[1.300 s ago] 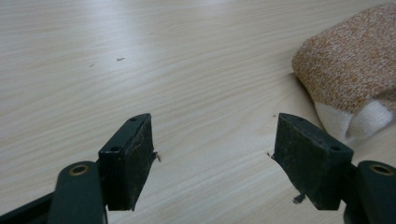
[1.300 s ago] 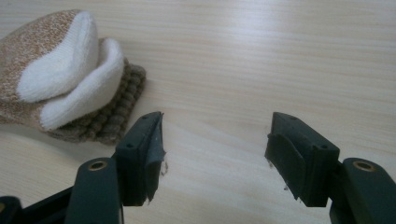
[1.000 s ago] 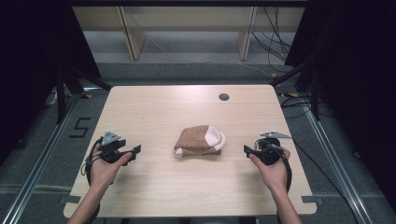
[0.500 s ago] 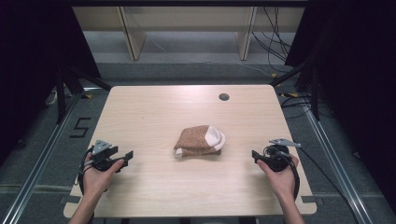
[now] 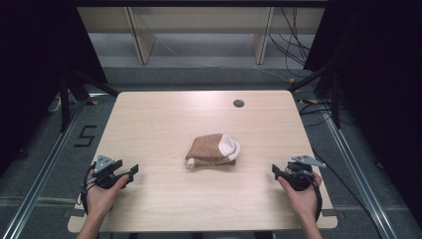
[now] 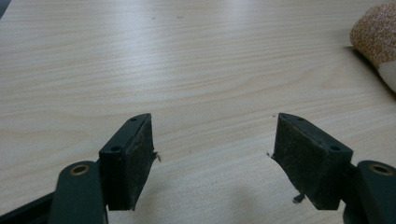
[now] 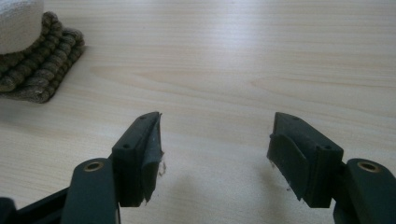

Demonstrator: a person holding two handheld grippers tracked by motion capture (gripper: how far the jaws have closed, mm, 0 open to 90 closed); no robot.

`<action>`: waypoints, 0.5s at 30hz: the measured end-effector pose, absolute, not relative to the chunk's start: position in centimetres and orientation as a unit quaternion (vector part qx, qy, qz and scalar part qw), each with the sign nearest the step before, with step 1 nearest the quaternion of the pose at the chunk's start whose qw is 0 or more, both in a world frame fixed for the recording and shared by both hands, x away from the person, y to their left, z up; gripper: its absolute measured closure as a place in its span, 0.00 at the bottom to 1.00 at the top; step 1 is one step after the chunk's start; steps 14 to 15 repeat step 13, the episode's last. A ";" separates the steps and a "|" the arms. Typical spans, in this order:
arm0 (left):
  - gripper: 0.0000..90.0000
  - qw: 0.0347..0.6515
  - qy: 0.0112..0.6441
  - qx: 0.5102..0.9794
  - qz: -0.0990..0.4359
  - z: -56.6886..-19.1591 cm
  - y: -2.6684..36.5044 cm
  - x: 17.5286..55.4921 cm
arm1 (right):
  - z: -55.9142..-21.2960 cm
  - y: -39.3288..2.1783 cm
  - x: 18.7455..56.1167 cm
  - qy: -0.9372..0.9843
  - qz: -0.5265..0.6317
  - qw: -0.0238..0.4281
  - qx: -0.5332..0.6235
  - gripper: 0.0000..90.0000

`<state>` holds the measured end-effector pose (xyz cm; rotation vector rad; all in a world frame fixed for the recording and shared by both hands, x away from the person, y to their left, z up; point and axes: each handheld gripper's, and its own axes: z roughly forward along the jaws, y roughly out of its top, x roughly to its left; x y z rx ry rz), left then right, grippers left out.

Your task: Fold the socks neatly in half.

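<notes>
sock [image 5: 214, 150]: soft, light, folded; pinch your grip at its brown edge
left gripper [image 5: 130, 172]: fingers apart, left of sock
right gripper [image 5: 275, 171]: fingers apart, right of sock

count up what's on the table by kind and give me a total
Folded brown and white socks: 1 bundle
Grippers: 2, the left gripper and the right gripper, both open and apart from the socks
Total: 3

A dark mark, seemingly "5", stands on the floor [image 5: 50, 144] left of the table.
</notes>
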<state>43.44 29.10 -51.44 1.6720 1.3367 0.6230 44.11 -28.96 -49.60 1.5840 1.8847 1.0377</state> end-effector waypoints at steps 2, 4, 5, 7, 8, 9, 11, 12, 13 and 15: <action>0.30 0.444 0.537 0.669 0.256 -51.4 29.1 43.3 | -49.7 -28.8 43.9 0.678 0.387 0.223 0.584 0.38; 0.29 0.447 0.538 0.665 0.261 -51.4 29.2 43.1 | -49.9 -28.7 43.8 0.675 0.385 0.228 0.586 0.38; 0.29 0.449 0.539 0.662 0.263 -51.4 29.2 43.1 | -50.0 -28.6 43.9 0.674 0.388 0.230 0.585 0.38; 0.29 0.449 0.540 0.660 0.268 -51.4 29.1 43.0 | -50.1 -28.6 43.9 0.677 0.383 0.230 0.585 0.38; 0.29 0.451 0.537 0.660 0.270 -51.4 29.0 43.0 | -50.3 -28.6 43.9 0.675 0.388 0.229 0.585 0.38; 0.29 0.448 0.538 0.660 0.271 -51.4 29.0 42.9 | -50.4 -28.5 43.9 0.678 0.383 0.226 0.585 0.38; 0.29 0.446 0.539 0.660 0.272 -51.4 29.0 42.9 | -50.6 -28.7 44.1 0.686 0.388 0.229 0.571 0.39; 0.29 0.445 0.541 0.659 0.272 -51.4 29.0 42.9 | -50.7 -28.6 44.2 0.684 0.383 0.240 0.572 0.39; 0.29 0.439 0.547 0.659 0.272 -51.4 29.0 42.8 | -50.7 -28.6 44.1 0.682 0.381 0.243 0.574 0.39; 0.29 0.439 0.547 0.659 0.272 -51.4 29.0 42.8 | -50.7 -28.6 44.1 0.682 0.381 0.243 0.574 0.39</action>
